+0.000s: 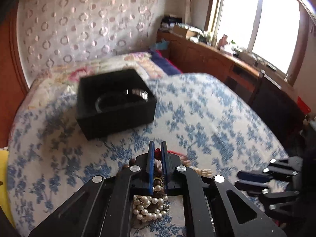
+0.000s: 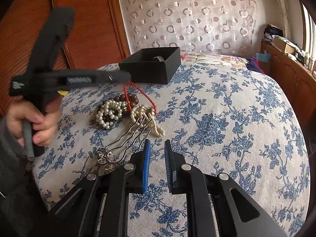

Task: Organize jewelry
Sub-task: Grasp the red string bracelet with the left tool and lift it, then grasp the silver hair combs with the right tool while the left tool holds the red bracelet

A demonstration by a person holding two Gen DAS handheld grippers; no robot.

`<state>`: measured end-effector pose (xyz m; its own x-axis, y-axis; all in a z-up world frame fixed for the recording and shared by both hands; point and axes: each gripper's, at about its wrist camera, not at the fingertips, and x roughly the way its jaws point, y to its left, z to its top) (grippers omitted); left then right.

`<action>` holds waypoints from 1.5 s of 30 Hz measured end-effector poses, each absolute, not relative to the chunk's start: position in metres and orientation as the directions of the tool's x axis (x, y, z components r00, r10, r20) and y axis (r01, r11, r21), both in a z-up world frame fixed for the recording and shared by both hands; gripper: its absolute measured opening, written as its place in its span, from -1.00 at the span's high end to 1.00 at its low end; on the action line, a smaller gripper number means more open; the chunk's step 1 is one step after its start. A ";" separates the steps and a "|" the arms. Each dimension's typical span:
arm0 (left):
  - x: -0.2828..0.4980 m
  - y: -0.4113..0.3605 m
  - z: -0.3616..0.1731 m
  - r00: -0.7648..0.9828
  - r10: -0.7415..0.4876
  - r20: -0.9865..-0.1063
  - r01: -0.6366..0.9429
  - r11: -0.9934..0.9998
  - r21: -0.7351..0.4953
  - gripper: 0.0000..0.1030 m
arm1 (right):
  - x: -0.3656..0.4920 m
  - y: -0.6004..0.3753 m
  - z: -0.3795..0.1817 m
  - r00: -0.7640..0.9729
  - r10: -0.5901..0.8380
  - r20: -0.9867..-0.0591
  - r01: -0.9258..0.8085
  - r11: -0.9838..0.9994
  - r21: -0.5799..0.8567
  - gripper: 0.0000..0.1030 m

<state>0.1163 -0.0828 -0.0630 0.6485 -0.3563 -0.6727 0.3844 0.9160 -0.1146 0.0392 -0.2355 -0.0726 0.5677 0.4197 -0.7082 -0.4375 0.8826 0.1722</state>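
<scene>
A black open box (image 1: 115,102) sits on the floral bedspread and holds a dark bangle (image 1: 122,98); it also shows in the right wrist view (image 2: 153,67). My left gripper (image 1: 157,148) is shut on a red bead string (image 1: 157,153) and lifts it above a heap of pearls (image 1: 148,207). In the right wrist view the left gripper (image 2: 126,77) hangs over the pile with the red string (image 2: 138,92) dangling from it. The pearl and brown bead pile (image 2: 116,108) and a metal hair comb (image 2: 122,144) lie ahead of my open, empty right gripper (image 2: 157,144).
The bedspread (image 2: 227,118) covers a bed. A wooden cabinet (image 1: 207,57) with clutter stands under the window on the right. A wooden panel (image 2: 85,25) stands at the left. A patterned curtain (image 2: 187,15) hangs behind the bed.
</scene>
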 end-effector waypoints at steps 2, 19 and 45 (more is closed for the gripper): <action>0.109 -0.079 -0.049 0.674 -0.364 -0.643 0.383 0.916 -0.116 0.89 | 0.040 -0.232 -0.072 0.566 0.423 -0.708 -0.440 0.881 0.174 0.69; 0.070 -0.029 0.015 0.789 -0.361 -0.497 0.341 0.931 -0.134 0.90 | 0.046 -0.207 -0.066 0.543 0.436 -0.717 -0.480 0.862 0.160 0.69; 0.047 0.006 -0.047 0.742 -0.318 -0.590 0.270 0.947 -0.171 0.89 | 0.039 -0.157 -0.090 0.447 0.355 -0.821 -0.542 0.837 0.067 -0.52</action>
